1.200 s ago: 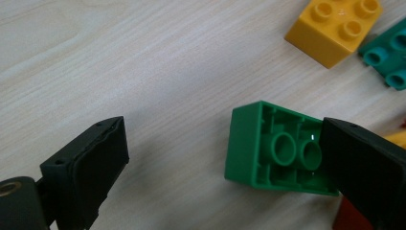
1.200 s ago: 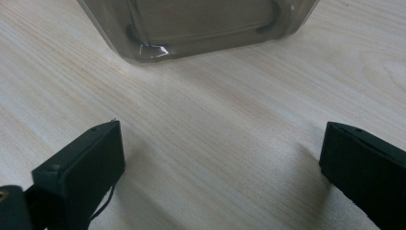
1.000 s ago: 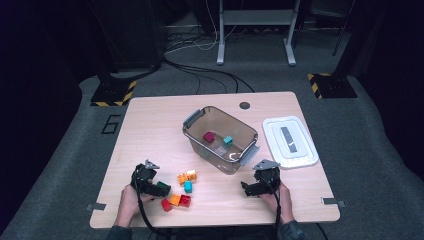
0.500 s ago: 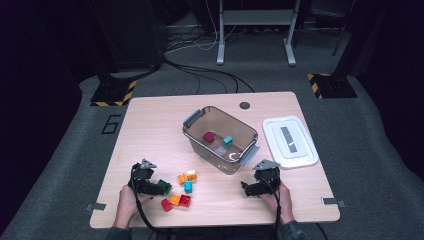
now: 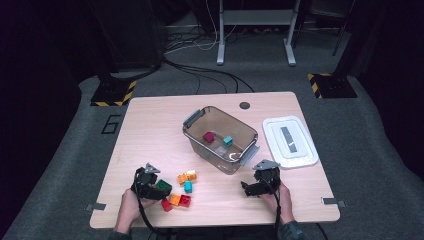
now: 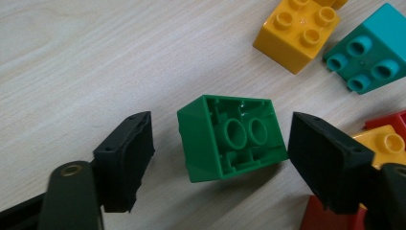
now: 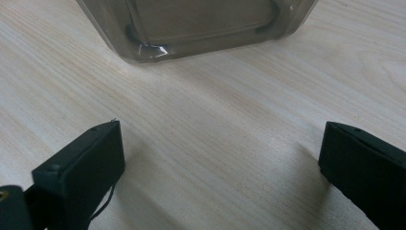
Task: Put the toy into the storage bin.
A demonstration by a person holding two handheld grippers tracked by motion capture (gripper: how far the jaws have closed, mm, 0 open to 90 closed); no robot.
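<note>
A green brick (image 6: pixel 230 139) lies on the table with its hollow underside facing the camera. My left gripper (image 6: pixel 220 143) straddles it and its jaws have just been closing. The right pad nearly meets the brick's corner, while a gap remains at the left pad. In the high view the left gripper (image 5: pixel 150 184) sits at the front left by the green brick (image 5: pixel 162 187). My right gripper (image 5: pixel 254 186) rests open at the front right, with bare table between its jaws (image 7: pixel 220 158).
Loose bricks lie right of the left gripper: yellow (image 6: pixel 297 33), teal (image 6: pixel 368 52), an orange one (image 5: pixel 174 199) and a red one (image 5: pixel 185 200). A clear bin (image 5: pixel 212 156) mid-table holds a dark red brick (image 5: pixel 208 136) and a teal brick (image 5: pixel 228 140). Its white lid (image 5: pixel 290 141) lies at right.
The left gripper's jaws have drawn in around the green brick. Both hands stay nearly where they were.
</note>
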